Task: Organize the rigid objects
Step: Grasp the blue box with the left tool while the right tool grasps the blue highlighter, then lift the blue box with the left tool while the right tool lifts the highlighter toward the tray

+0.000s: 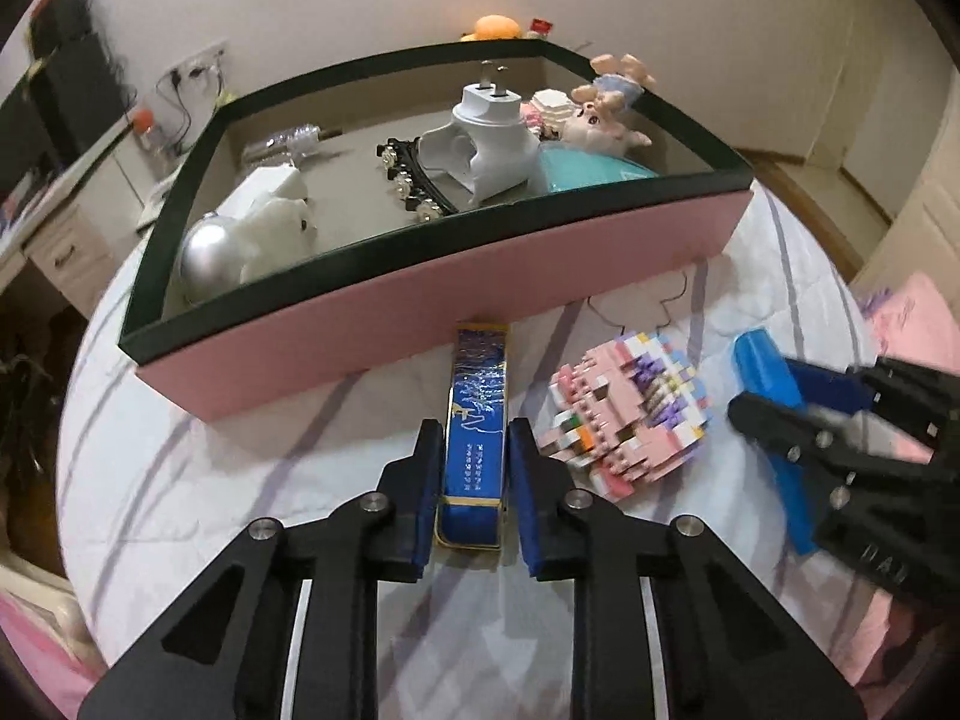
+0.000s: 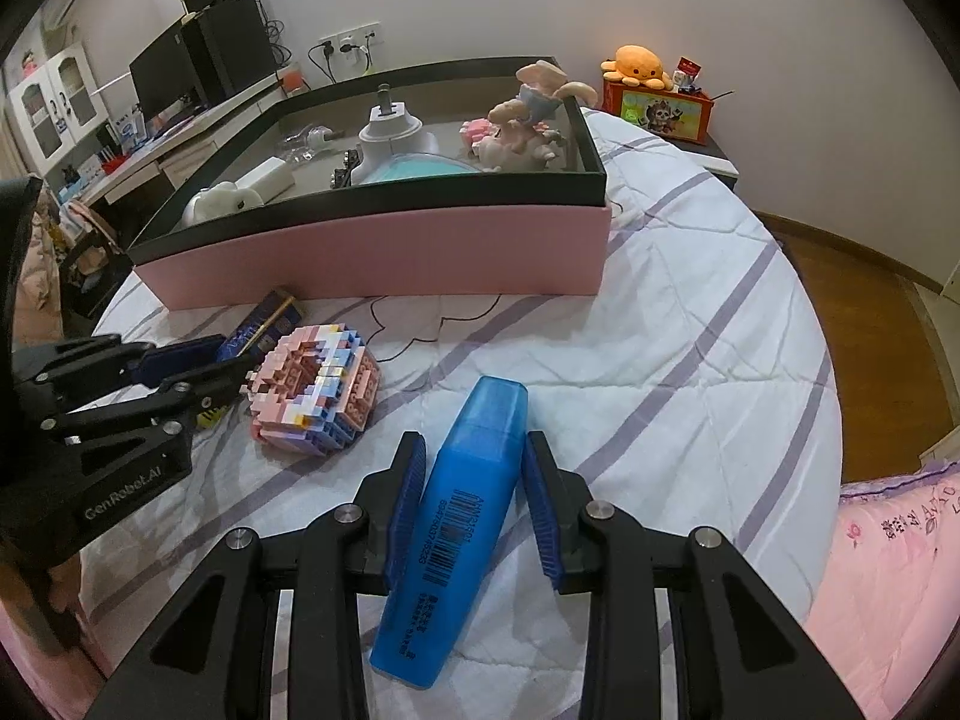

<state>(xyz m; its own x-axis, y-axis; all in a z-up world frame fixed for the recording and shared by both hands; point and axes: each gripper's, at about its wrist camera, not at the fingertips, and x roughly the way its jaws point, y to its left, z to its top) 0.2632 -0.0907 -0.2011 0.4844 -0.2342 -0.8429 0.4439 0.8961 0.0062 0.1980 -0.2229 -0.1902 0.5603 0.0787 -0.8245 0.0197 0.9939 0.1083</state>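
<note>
- Left gripper (image 1: 474, 441): jaws part-way apart, one on each side of a blue bar-shaped item with gold trim (image 1: 476, 414). The blue pads (image 1: 431, 468) stand just beside its long sides; a thin gap shows on each side, so firm contact cannot be confirmed. The item lies flat on the white quilt with lilac stripes (image 1: 240, 468), its far end close to the pink box wall.
- Right gripper (image 2: 474, 462): jaws part-way apart, straddling a blue highlighter (image 2: 456, 516). The highlighter lies tilted between the pads, its cap end pointing forward past the fingertips and its barcoded body running back under the gripper. The left pad (image 2: 405, 498) looks to touch the barrel; the right pad stands slightly clear. It is lying on the quilt, not lifted.
- Between the two grippers: a pink, white and lilac brick-built model (image 1: 624, 414) sits on the quilt, just right of the left gripper's right finger and just left of the right gripper.
- Ahead of both grippers: a pink box with a dark green rim (image 1: 432, 288), open on top, standing on the quilt.
- Inside the box, nearer to farther from the left gripper: a silver ball (image 1: 207, 255) and a white toy (image 1: 273, 210) at front left; a black beaded hair clip (image 1: 414, 186), a white plug adapter (image 1: 489, 138) and a teal item (image 1: 591, 171) at centre; a rabbit figurine (image 1: 606, 114) at rear right.
- Beyond the box: an orange octopus plush (image 2: 636, 63) on a printed red box (image 2: 660, 108).
</note>
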